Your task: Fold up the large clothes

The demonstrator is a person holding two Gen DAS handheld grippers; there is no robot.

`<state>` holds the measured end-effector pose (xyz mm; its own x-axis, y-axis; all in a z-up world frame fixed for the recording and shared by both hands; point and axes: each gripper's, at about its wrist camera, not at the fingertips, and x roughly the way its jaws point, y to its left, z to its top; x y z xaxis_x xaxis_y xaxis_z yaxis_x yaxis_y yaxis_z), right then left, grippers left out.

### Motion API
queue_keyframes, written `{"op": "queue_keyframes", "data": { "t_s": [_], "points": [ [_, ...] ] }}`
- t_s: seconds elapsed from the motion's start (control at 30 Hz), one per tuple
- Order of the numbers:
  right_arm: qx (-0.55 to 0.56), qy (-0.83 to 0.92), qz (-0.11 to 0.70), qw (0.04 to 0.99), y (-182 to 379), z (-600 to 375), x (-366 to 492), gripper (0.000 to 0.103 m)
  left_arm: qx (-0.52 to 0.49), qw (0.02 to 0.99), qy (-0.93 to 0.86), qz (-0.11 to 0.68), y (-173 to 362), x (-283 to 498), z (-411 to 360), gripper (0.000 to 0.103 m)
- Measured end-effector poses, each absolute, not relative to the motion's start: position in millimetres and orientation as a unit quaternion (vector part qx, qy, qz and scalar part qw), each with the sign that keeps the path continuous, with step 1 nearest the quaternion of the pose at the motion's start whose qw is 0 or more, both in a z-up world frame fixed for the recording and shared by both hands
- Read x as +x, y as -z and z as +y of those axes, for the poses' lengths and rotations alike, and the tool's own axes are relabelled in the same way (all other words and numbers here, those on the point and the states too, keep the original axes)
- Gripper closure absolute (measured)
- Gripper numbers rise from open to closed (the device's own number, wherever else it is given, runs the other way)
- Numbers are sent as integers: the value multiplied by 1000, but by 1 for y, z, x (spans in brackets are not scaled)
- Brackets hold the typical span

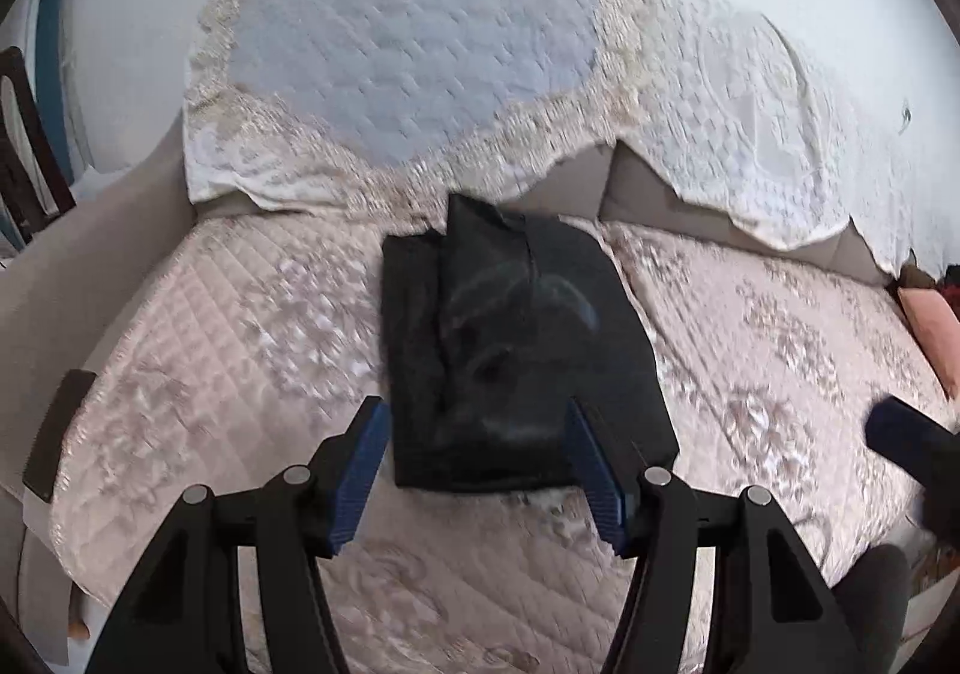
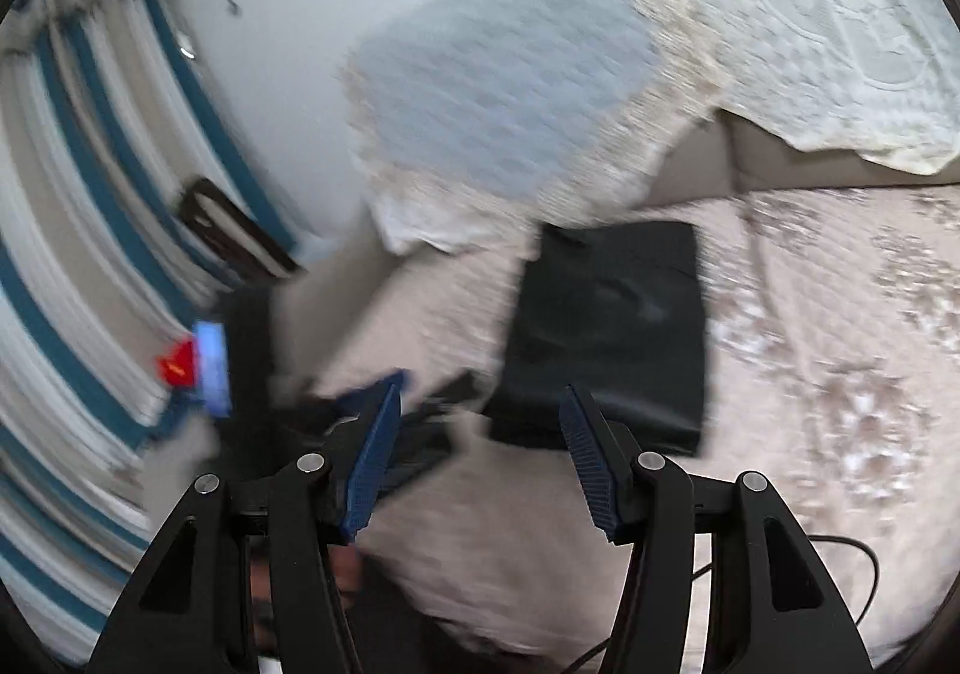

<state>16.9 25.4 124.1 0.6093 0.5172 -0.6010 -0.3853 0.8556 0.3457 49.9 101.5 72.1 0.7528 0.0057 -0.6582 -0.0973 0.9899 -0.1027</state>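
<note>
A black garment [image 1: 516, 350] lies folded into a compact rectangle on the quilted pink sofa seat [image 1: 210, 350], close to the backrest. My left gripper [image 1: 475, 410] hangs over the garment's near edge, open, its blue pads [image 1: 360, 470] apart and holding nothing. In the blurred right wrist view the same folded garment [image 2: 606, 332] lies ahead and slightly right. My right gripper [image 2: 480, 386] is open and empty in front of its near left corner. The left gripper [image 2: 384, 422] shows as a dark blur at the lower left, and the right gripper [image 1: 912, 452] shows at the far right edge.
A lace-edged quilted cover [image 1: 408, 56] drapes the sofa backrest. A pink cushion [image 1: 936, 332] lies at the seat's right end. A dark wooden chair [image 1: 24, 146] and blue-striped curtains [image 2: 90, 194] stand to the left. A black cable [image 2: 852, 566] trails at the seat's front.
</note>
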Motion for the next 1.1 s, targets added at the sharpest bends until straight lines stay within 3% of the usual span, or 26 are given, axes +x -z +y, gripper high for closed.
{"op": "queue_keyframes", "data": {
  "t_s": [0.13, 0.4, 0.53, 0.6, 0.67, 0.73, 0.83, 0.93, 1.1],
  "points": [
    [74, -241, 343, 905, -122, 30, 19, 42, -65, 935, -27, 347, -77, 58, 107, 38],
    [35, -108, 402, 909, -48, -29, 106, 43, -64, 929, -16, 364, -61, 113, 109, 38],
    [40, -99, 443, 890, -21, -37, 140, 73, -73, 927, -12, 366, -59, 152, 113, 38],
    [40, -100, 452, 886, -12, -36, 149, 81, -71, 928, -6, 367, -61, 177, 112, 39],
    [47, -104, 458, 881, -6, -34, 159, 81, -74, 928, -1, 366, -61, 204, 112, 49],
    [50, -104, 461, 880, -1, -32, 169, 81, -82, 921, 4, 382, -55, 236, 113, 75],
    [53, -104, 466, 877, 6, -29, 184, 81, -70, 913, -12, 402, -33, 274, 119, 95],
    [51, -104, 474, 873, 17, -26, 197, 81, -69, 892, -34, 445, 5, 298, 131, 102],
    [36, -118, 478, 870, 30, -15, 211, 81, -70, 879, -60, 467, 48, 299, 148, 103]
  ]
}}
